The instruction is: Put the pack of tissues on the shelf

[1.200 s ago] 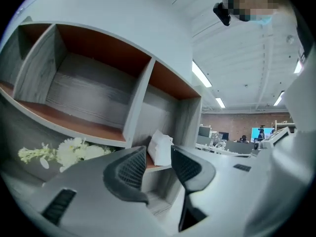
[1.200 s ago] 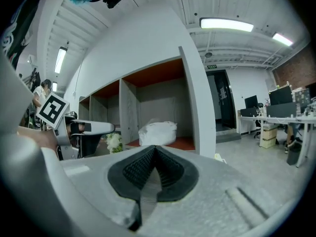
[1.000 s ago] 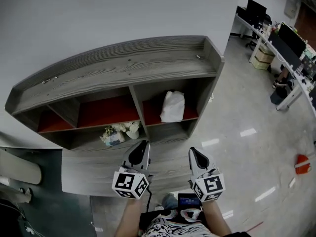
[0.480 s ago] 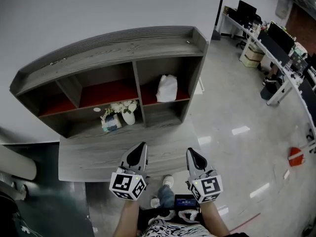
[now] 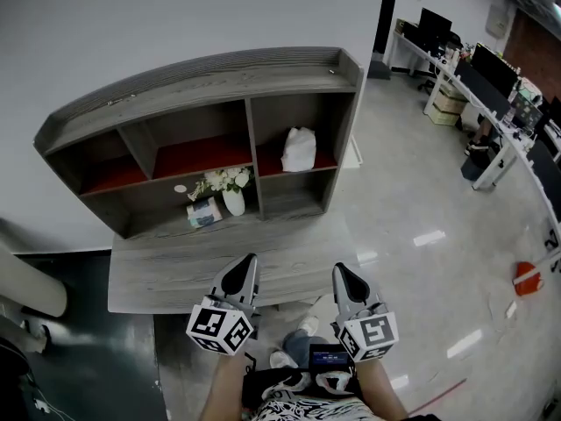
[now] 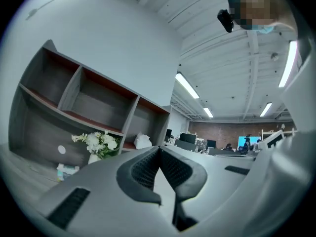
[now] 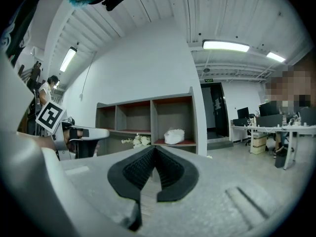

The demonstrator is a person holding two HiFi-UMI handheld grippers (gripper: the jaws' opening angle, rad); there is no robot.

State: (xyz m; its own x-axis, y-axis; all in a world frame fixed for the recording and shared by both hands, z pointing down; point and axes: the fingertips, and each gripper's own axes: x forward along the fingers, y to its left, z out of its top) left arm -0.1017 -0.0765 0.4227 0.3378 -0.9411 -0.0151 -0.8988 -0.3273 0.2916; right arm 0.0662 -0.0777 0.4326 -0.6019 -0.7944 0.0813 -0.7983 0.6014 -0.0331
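Here, nearest the viewer, a person holds two grippers side by side, both pointing toward a gray wooden shelf unit [image 5: 202, 86]. The left gripper [image 5: 246, 265] has its jaws pressed together with nothing between them. The right gripper [image 5: 341, 274] is closed and empty in the same way. Both hang well short of the shelf unit, over the near edge of a low gray platform [image 5: 166, 279] at its foot.

On the shelf unit's bottom level, left of the upright divider, a white vase of flowers [image 5: 230, 191] stands just beside a small box [image 5: 203, 212]. The pack of tissues [image 5: 299, 149], white and soft-looking, rests on the red board in the shelf unit's right compartment, well apart from both grippers.

Farther off, to the right of the shelf unit, office desks with monitors [image 5: 486, 73] line a shiny floor.
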